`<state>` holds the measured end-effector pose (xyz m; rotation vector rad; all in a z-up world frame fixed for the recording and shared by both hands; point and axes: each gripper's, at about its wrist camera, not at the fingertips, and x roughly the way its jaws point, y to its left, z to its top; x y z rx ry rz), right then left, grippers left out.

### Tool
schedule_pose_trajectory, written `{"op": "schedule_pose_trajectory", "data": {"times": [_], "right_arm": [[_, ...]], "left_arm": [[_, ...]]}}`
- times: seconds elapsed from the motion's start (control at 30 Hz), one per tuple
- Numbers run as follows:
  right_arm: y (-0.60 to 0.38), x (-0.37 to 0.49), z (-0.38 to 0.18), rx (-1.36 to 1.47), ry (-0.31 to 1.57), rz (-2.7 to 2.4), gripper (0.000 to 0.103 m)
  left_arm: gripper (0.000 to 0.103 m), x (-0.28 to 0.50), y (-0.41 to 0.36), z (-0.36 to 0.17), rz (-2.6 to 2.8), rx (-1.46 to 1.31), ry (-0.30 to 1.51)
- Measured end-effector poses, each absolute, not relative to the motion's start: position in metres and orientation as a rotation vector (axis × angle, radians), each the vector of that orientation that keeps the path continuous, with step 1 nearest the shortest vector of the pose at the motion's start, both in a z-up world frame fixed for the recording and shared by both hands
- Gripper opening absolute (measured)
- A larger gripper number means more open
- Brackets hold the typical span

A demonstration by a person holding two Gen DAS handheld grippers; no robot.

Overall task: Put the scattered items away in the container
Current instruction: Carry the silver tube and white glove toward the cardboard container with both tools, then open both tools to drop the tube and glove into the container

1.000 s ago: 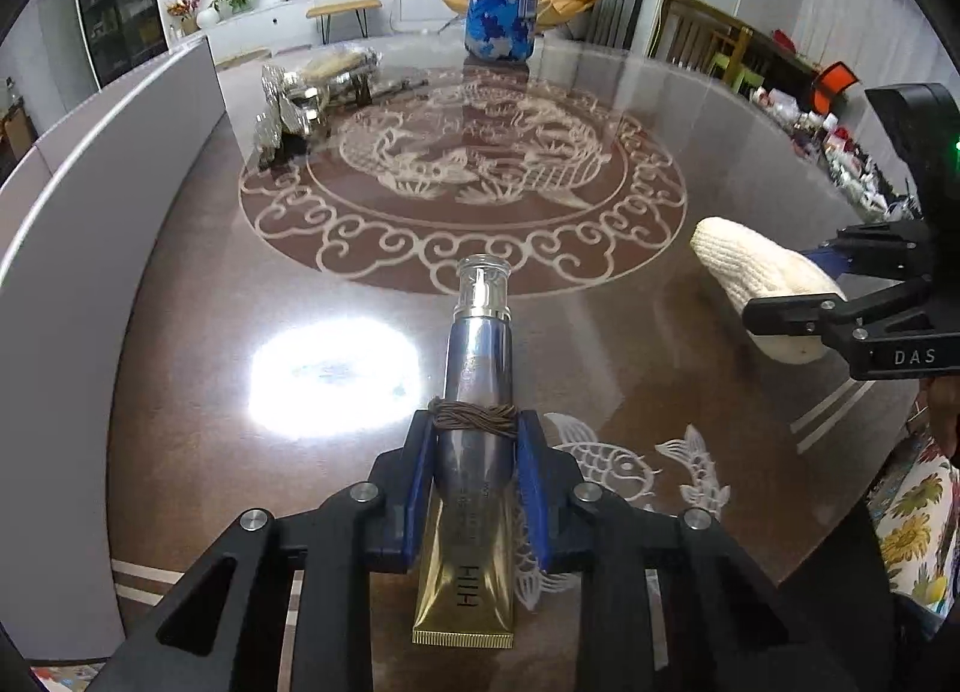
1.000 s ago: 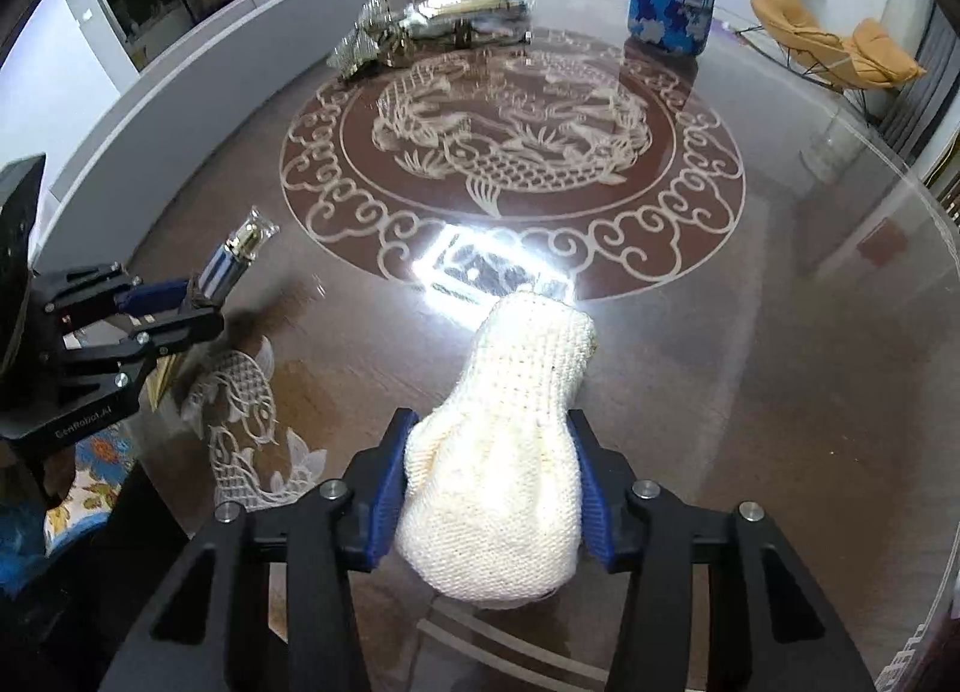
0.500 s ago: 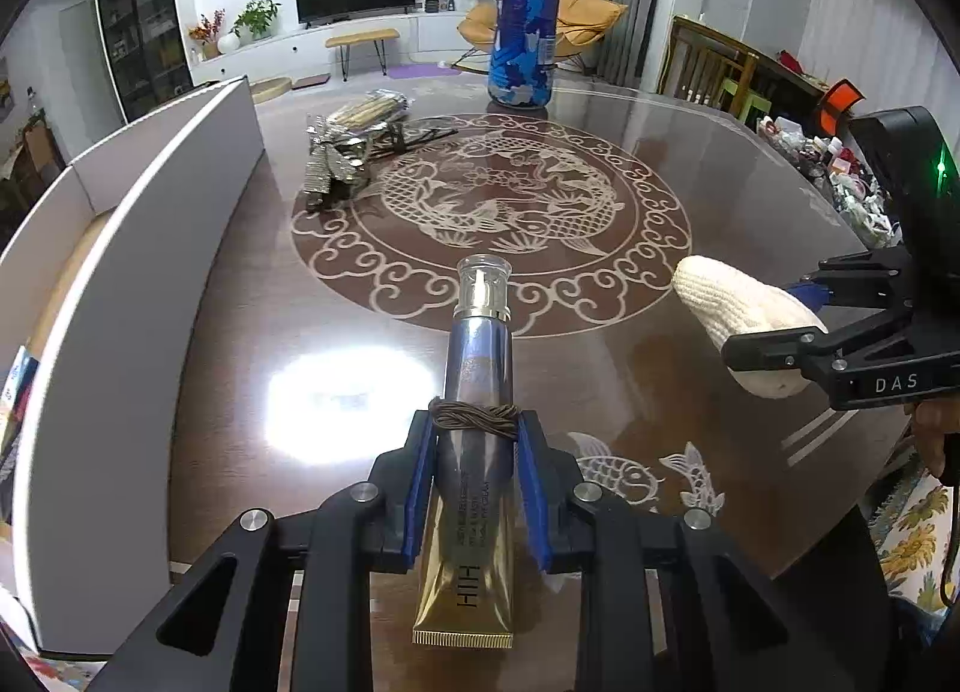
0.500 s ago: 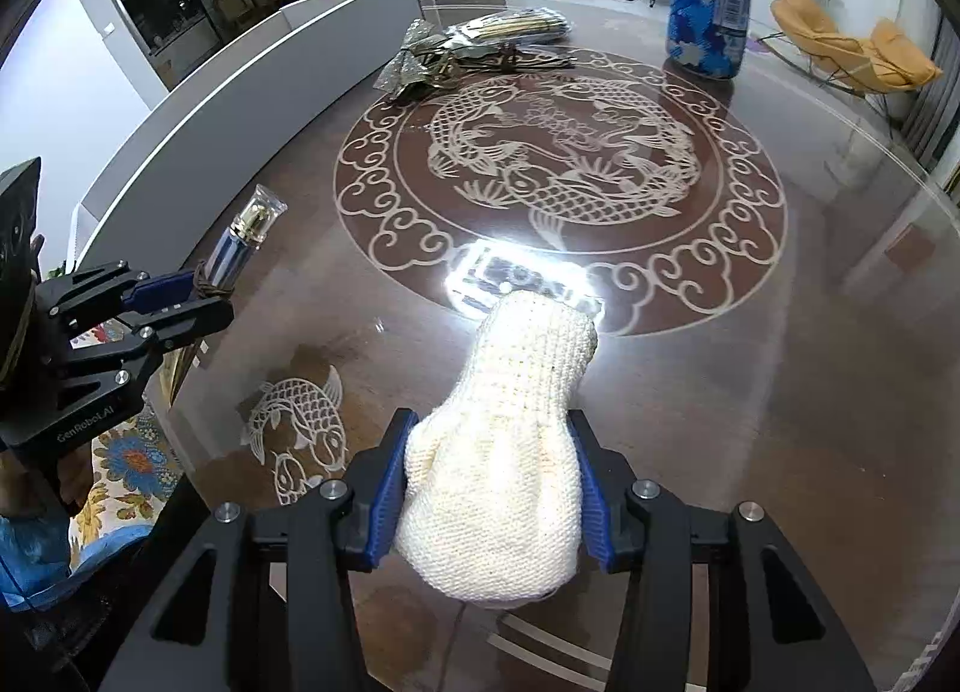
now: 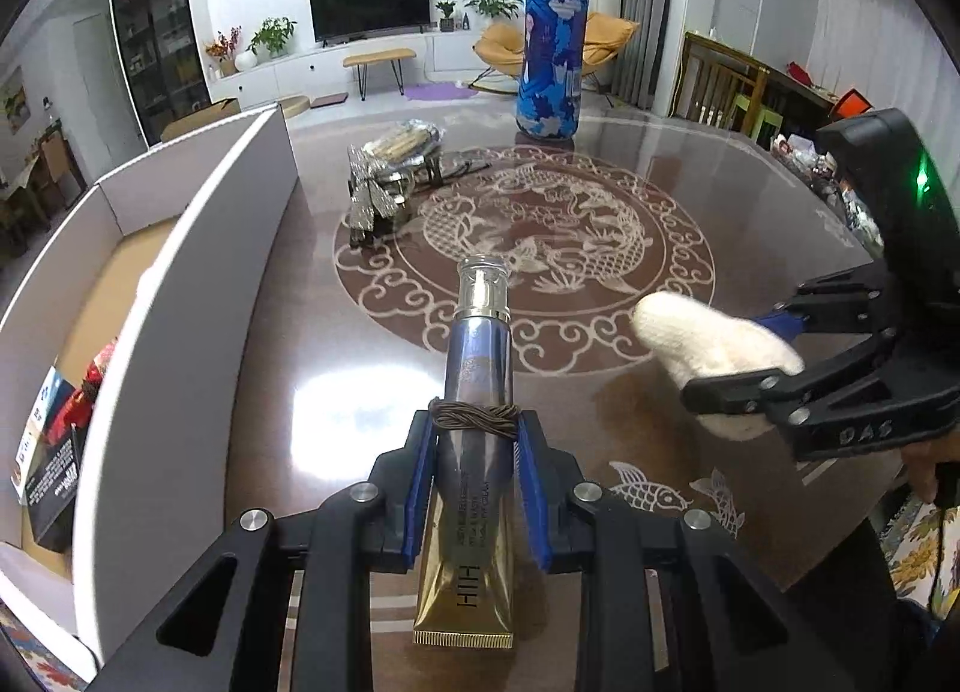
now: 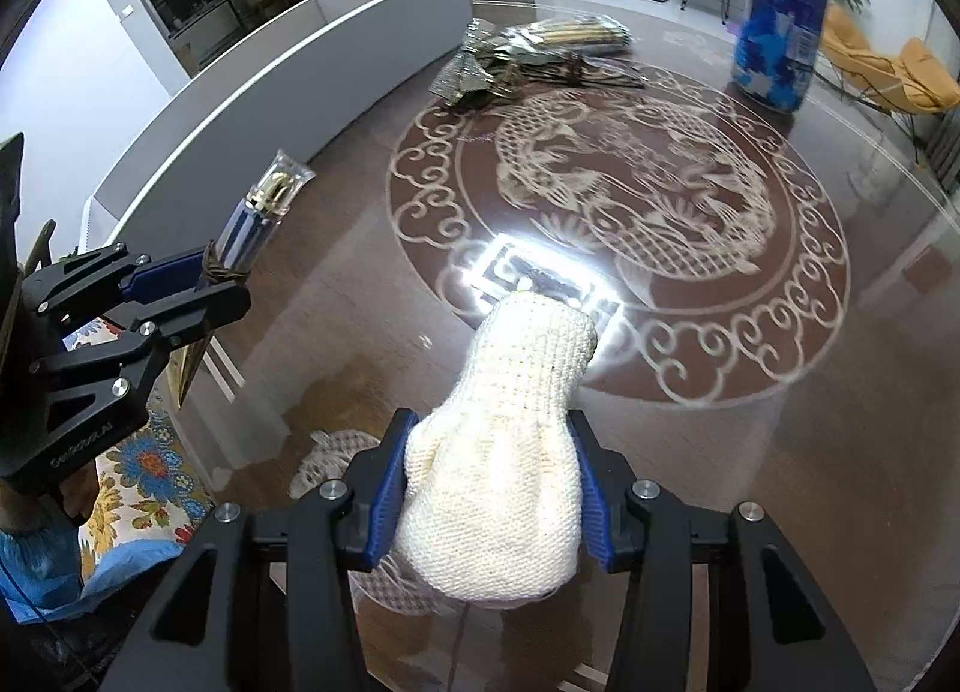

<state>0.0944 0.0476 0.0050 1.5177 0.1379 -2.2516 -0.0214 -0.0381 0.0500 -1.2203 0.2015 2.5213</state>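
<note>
My left gripper point(image 5: 475, 446) is shut on a silver-and-gold cream tube point(image 5: 477, 392) with a brown hair tie point(image 5: 474, 415) wound round it, held above the table. It also shows in the right wrist view point(image 6: 207, 284) with the tube point(image 6: 258, 218). My right gripper point(image 6: 489, 470) is shut on a cream knitted glove point(image 6: 510, 440), held above the table; it shows at the right of the left wrist view point(image 5: 750, 356) with the glove point(image 5: 708, 344). The white cardboard box point(image 5: 180, 296) stands to the left, open on top, with packets inside.
A shiny foil packet heap point(image 5: 390, 176) and dark cord lie at the far side of the brown glass table point(image 5: 360, 368). A tall blue patterned bottle point(image 5: 552, 38) stands at the back. The table edge runs close below both grippers.
Both grippers have risen and pulled back with their loads. The open box has come into the left wrist view, and its inside now shows.
</note>
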Motion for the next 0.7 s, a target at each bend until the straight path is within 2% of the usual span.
{"op": "schedule_pose_trajectory", "data": {"times": [0.23, 0.47, 0.6, 0.7], "right_arm": [[0.001, 0.071, 0.032, 1.444, 0.163, -2.217, 0.049], [-0.086, 0.035, 0.097, 1.226, 0.164, -2.200, 0.049], [-0.151, 0.021, 0.126, 1.091, 0.129, -2.154, 0.049], [-0.203, 0.015, 0.128, 1.032, 0.125, -2.099, 0.049]], "left_arm": [[0.027, -0.033, -0.085, 0.089, 2.512, -1.173, 0.034], [0.027, -0.064, -0.194, 0.132, 2.673, -1.157, -0.083], [0.027, -0.093, -0.265, 0.132, 2.770, -1.245, -0.140], [0.027, -0.108, -0.308, 0.119, 2.806, -1.332, -0.210]]}}
